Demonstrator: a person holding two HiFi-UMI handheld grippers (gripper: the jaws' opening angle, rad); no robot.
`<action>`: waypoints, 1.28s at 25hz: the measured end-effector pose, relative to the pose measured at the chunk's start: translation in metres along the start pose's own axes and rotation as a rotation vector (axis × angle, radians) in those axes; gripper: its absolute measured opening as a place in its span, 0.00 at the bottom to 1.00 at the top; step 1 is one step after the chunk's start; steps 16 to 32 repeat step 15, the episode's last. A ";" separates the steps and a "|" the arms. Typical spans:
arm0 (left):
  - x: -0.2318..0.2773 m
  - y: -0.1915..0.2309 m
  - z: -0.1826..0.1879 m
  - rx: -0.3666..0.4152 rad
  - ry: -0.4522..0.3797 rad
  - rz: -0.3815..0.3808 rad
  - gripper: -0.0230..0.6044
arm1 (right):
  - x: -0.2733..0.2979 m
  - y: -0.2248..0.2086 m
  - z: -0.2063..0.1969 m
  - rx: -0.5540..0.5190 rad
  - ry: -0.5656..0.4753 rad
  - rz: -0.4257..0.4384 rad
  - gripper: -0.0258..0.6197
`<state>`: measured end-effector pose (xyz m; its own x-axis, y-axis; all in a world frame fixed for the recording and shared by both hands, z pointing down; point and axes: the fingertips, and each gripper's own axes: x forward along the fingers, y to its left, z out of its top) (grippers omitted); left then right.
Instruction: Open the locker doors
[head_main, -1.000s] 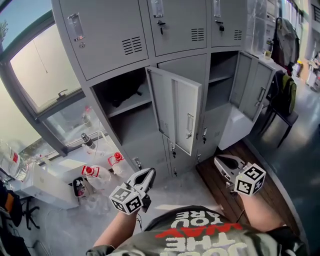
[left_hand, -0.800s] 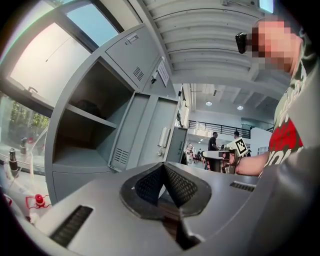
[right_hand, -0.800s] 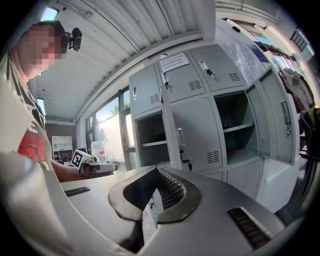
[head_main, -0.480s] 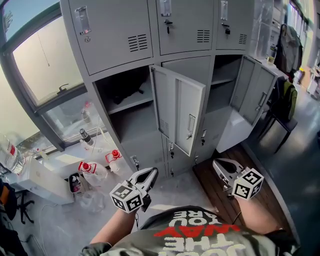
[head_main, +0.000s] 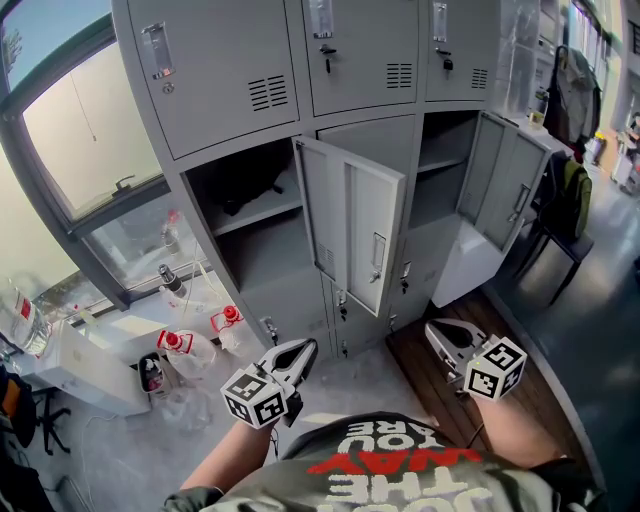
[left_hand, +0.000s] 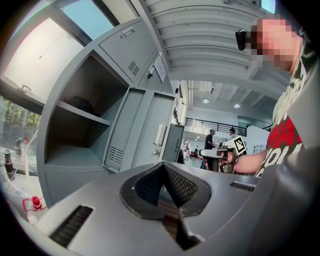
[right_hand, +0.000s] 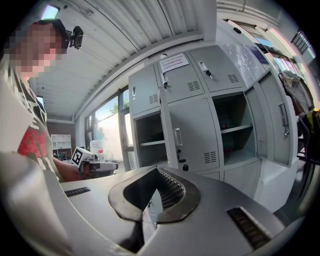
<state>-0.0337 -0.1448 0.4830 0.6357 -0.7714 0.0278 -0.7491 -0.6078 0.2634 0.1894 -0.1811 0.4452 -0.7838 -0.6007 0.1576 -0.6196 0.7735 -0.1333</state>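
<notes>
Head view: left mid-row door (head_main: 352, 225) & right mid-row door (head_main: 505, 185) are swung open; centre door (head_main: 370, 135) btw them and top row (head_main: 360, 50) are shut. Jaws of left gripper (head_main: 303, 347) & right gripper (head_main: 433, 327) are pressed together, nothing gripped. Prob they should be opened before a handle's hooked. Centre door's mostly covered by the open one; bottom row barely seen.

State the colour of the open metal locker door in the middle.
Light grey; the open metal locker door shows best in the head view.
</notes>
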 end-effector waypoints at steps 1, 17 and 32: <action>0.001 -0.001 0.000 0.001 0.001 -0.002 0.05 | 0.000 0.000 0.000 -0.001 0.001 -0.001 0.09; 0.007 -0.008 -0.002 0.001 0.007 -0.020 0.05 | -0.002 -0.003 -0.001 -0.005 -0.005 0.010 0.09; 0.007 -0.008 -0.002 0.001 0.007 -0.020 0.05 | -0.002 -0.003 -0.001 -0.005 -0.005 0.010 0.09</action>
